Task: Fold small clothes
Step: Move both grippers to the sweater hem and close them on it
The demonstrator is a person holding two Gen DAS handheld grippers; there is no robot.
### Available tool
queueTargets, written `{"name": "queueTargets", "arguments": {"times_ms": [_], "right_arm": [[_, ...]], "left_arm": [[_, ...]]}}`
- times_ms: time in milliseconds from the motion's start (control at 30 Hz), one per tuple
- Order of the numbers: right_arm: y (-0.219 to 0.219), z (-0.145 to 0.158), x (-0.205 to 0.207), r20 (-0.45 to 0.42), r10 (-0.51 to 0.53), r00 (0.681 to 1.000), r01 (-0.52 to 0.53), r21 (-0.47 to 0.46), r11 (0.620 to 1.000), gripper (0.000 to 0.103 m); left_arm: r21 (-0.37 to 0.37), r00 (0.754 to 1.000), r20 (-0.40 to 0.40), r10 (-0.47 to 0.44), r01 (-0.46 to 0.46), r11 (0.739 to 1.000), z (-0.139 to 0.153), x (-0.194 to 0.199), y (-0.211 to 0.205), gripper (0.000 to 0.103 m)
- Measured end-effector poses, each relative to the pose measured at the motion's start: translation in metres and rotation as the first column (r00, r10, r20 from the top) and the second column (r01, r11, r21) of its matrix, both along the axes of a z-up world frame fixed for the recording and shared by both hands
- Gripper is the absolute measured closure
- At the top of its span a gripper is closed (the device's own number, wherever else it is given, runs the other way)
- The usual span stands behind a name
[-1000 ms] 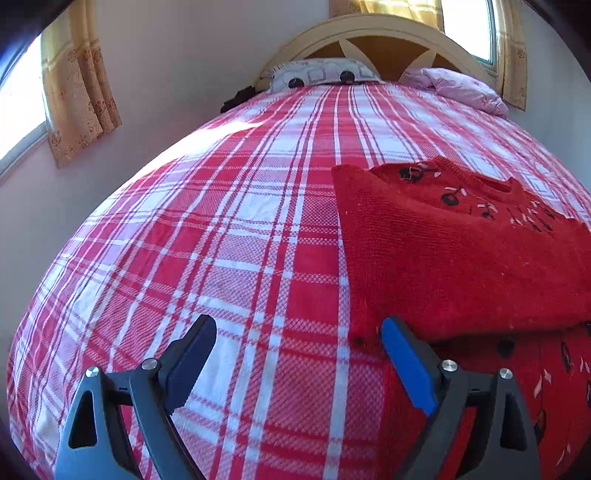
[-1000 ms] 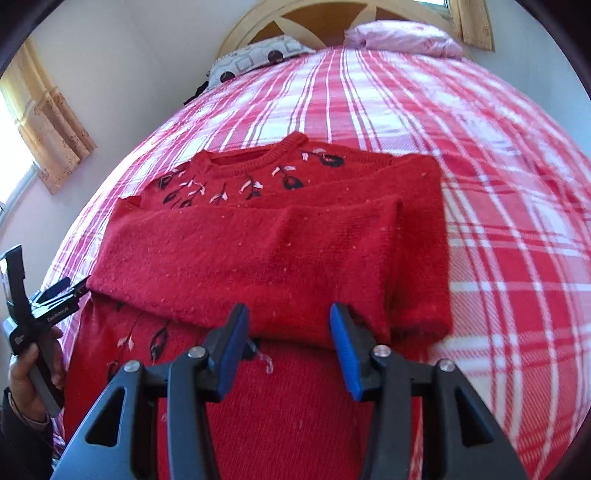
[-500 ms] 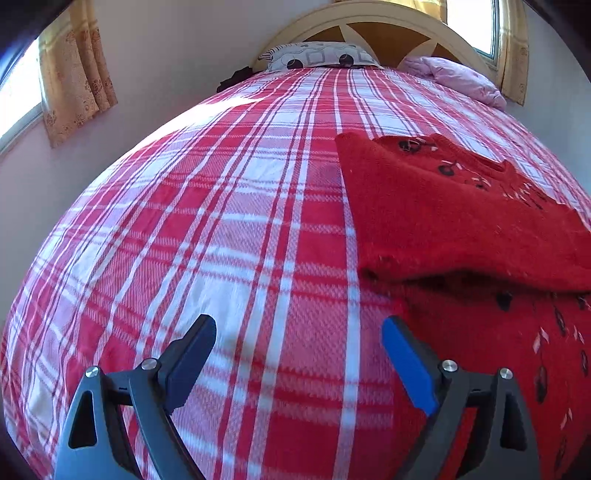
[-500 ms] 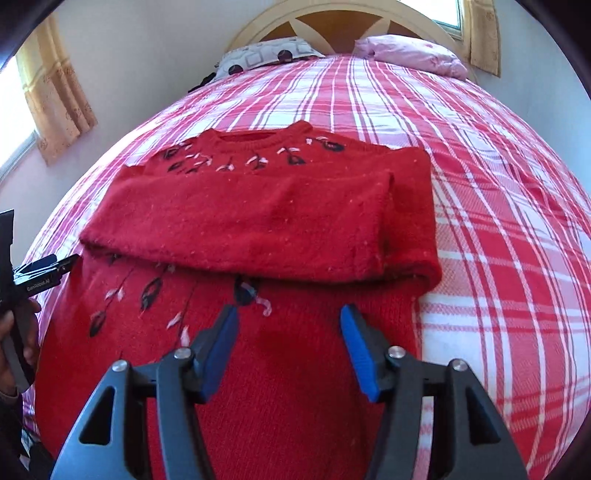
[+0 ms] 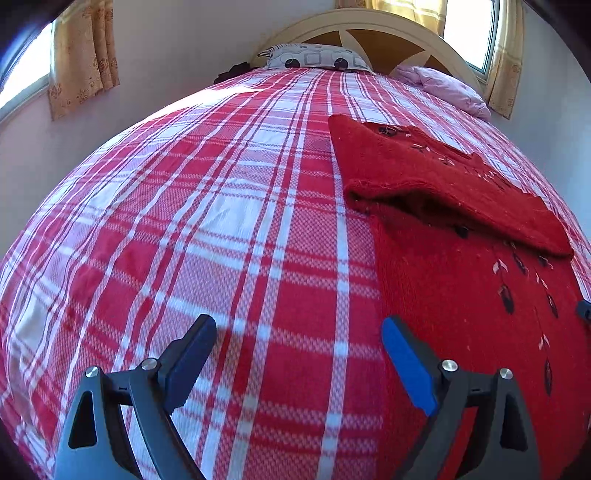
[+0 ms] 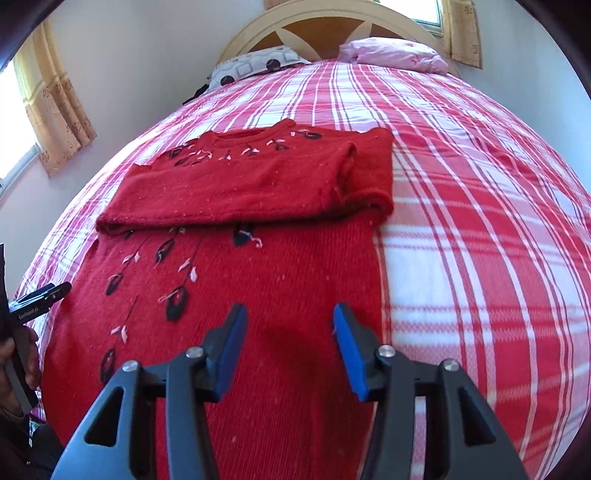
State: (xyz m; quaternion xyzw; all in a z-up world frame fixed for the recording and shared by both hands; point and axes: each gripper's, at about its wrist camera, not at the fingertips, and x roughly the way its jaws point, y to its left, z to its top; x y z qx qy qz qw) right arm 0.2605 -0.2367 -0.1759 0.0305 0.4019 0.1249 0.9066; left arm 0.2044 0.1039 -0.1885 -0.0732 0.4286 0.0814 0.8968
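Note:
A red knitted sweater (image 6: 258,280) with black and pink leaf embroidery lies flat on the bed, both sleeves folded across its chest (image 6: 240,192). It also shows at the right of the left wrist view (image 5: 461,266). My right gripper (image 6: 288,325) is open and empty, just above the sweater's lower body. My left gripper (image 5: 299,332) is open and empty over the bedspread, its right finger at the sweater's left edge. The left gripper also shows at the left edge of the right wrist view (image 6: 40,295).
The bed has a red and white plaid bedspread (image 5: 221,221). A patterned pillow (image 5: 314,59) and a pink pillow (image 6: 395,53) lie by the arched headboard (image 6: 332,18). Curtained windows (image 5: 81,55) flank the bed.
Both grippers have drawn back toward the foot of the bed, from the folded sleeves to the sweater's lower part. Both stay open and empty.

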Motion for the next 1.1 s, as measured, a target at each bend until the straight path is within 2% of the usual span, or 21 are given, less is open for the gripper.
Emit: {"name": "queueTargets", "arguments": {"times_ms": [133, 300, 467, 533, 667, 967, 1033, 1100], "right_arm": [[-0.003, -0.002, -0.02, 0.01, -0.005, 1.0, 0.005, 0.004, 1.0, 0.053], [-0.014, -0.003, -0.046, 0.009, -0.019, 1.0, 0.019, 0.027, 0.999, 0.053], [-0.023, -0.002, -0.071, 0.009, -0.037, 0.999, 0.037, 0.03, 0.999, 0.056], [-0.028, -0.008, -0.076, -0.036, -0.051, 0.998, 0.053, 0.039, 0.998, 0.056], [-0.039, -0.012, -0.093, -0.049, -0.052, 0.997, 0.056, 0.09, 0.994, 0.057], [-0.054, -0.017, -0.121, -0.12, -0.021, 0.993, 0.045, 0.199, 0.979, 0.058], [-0.055, -0.019, -0.127, -0.131, -0.011, 0.991, 0.038, 0.204, 0.978, 0.058], [-0.053, -0.02, -0.134, -0.14, -0.002, 0.99, 0.029, 0.196, 0.98, 0.058]], "left_arm": [[-0.001, 0.998, 0.014, -0.062, 0.062, 0.998, 0.001, -0.023, -0.01, 0.011], [0.035, 0.993, 0.027, -0.116, 0.115, 0.993, 0.0, -0.049, -0.024, 0.011], [0.004, 0.99, 0.02, -0.137, 0.137, 0.991, 0.001, -0.068, -0.023, 0.012], [-0.018, 0.99, 0.008, -0.143, 0.143, 0.99, 0.001, -0.077, -0.023, 0.024], [-0.04, 0.984, -0.01, -0.178, 0.177, 0.983, 0.003, -0.093, -0.027, 0.034], [-0.132, 0.962, -0.058, -0.268, 0.259, 0.957, 0.004, -0.115, -0.037, 0.037], [-0.13, 0.957, -0.068, -0.281, 0.271, 0.954, 0.005, -0.119, -0.04, 0.042], [-0.146, 0.95, -0.077, -0.302, 0.289, 0.946, 0.005, -0.124, -0.044, 0.042]]}}
